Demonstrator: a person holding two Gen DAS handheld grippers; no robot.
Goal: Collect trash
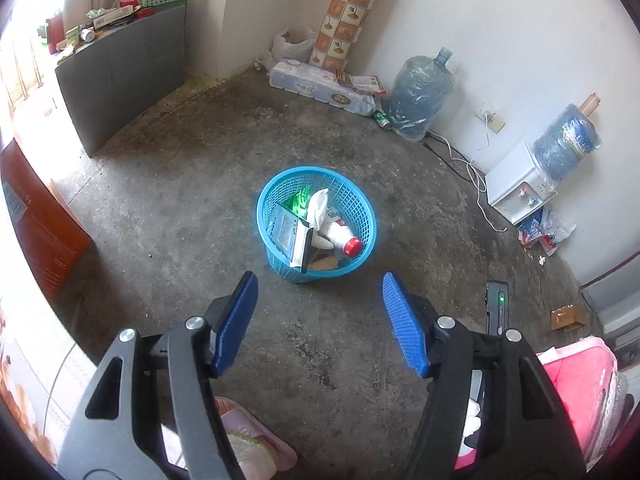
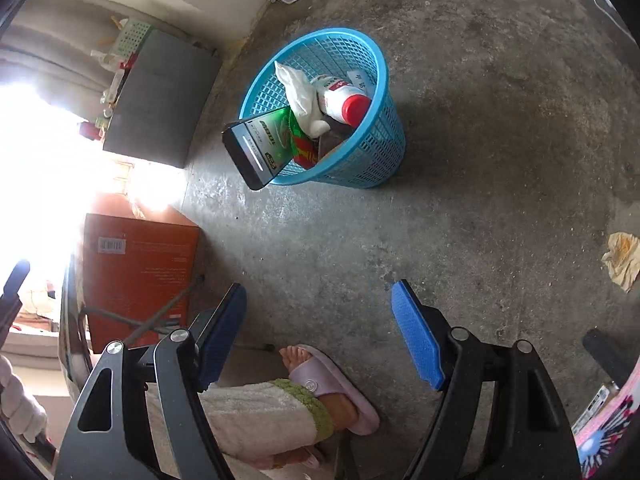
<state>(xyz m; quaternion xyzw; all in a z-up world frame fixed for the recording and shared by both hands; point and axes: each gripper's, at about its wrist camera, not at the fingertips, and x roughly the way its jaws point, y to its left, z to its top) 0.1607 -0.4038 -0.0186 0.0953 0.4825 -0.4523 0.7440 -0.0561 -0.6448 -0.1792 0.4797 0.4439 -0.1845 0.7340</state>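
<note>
Both claws, left (image 1: 320,320) and right (image 2: 320,332), apart and empty, basket (image 2: 384,128) on the floor at twelve o'clock already holding a bottle (image 2: 340,98); next likely: swing right toward crumpled wrapper (image 2: 622,260) at three o'clock, pinch centrally.

bottle (image 1: 342,236) and box (image 2: 256,148) in basket (image 1: 360,208), basket on floor (image 1: 200,160)

At the centre of the frame a light-blue latticed basket (image 1: 316,232) is seen on mottled grey floor (image 1: 192,184). A white bottle (image 1: 340,234) is capped in red. At lower left an orange box (image 2: 140,276) is shown.
</note>
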